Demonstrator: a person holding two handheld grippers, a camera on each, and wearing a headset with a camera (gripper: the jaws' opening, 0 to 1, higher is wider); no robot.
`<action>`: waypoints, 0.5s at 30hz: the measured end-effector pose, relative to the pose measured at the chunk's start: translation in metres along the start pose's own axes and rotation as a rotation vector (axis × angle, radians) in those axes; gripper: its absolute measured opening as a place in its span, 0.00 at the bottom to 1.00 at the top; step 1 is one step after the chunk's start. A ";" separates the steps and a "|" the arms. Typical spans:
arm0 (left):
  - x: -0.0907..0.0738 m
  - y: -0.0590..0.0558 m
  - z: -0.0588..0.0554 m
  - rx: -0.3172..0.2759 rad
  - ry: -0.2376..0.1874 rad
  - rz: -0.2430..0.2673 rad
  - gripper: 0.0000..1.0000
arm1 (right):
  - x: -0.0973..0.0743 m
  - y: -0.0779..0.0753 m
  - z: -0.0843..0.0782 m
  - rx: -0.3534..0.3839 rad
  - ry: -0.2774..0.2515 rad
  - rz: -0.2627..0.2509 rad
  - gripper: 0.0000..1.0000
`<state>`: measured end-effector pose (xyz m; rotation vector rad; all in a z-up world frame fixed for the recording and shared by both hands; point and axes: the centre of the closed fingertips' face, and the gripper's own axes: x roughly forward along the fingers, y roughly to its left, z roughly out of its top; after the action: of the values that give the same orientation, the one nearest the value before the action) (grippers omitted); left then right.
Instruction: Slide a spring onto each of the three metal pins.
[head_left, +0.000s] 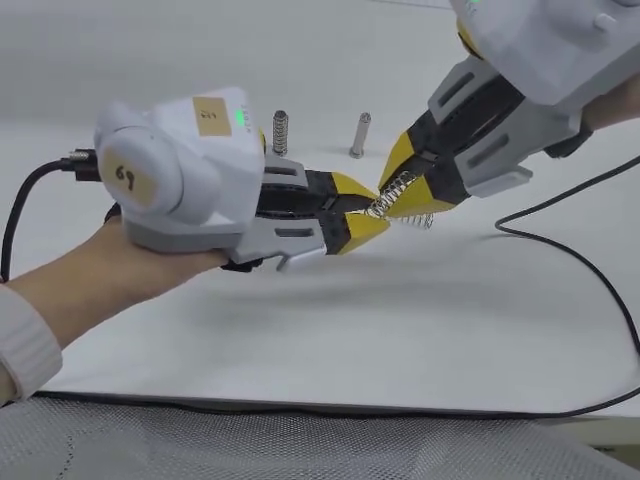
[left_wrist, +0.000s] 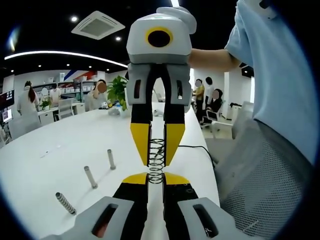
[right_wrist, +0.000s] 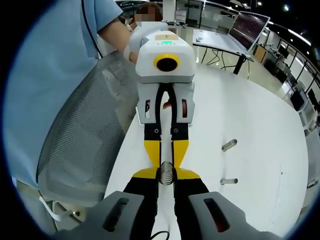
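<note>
Above the table, the spring hangs in mid-air, well short of the pins. It is pinched by the left gripper and the right gripper together, both pairs of jaws closed on it. Two grips on one soft coil could bend or stretch it, and an uneven release could flick it away. The left gripper view shows the whole row: near pin wearing a coil, middle pin and far pin bare. The head view shows two of them.

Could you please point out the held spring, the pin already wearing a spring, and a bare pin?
Held spring (left_wrist: 156, 160): left gripper view, middle coils.
Pin with spring (head_left: 280, 133): head view, its coils.
Bare pin (head_left: 360, 136): head view, mid-shaft.
</note>
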<state>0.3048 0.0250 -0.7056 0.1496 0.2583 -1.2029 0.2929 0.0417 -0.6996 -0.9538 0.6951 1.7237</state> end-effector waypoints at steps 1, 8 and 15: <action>0.000 0.000 0.000 -0.001 -0.001 0.002 0.03 | 0.000 0.000 0.000 0.000 0.000 0.000 0.08; -0.004 0.002 -0.006 0.004 0.011 0.017 0.07 | 0.000 -0.001 -0.001 -0.004 0.004 0.000 0.08; -0.014 0.004 -0.013 -0.023 0.018 0.046 0.18 | 0.000 -0.003 -0.003 -0.004 0.011 0.001 0.08</action>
<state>0.3028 0.0424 -0.7146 0.1457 0.2831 -1.1532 0.2965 0.0400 -0.7012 -0.9659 0.6997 1.7223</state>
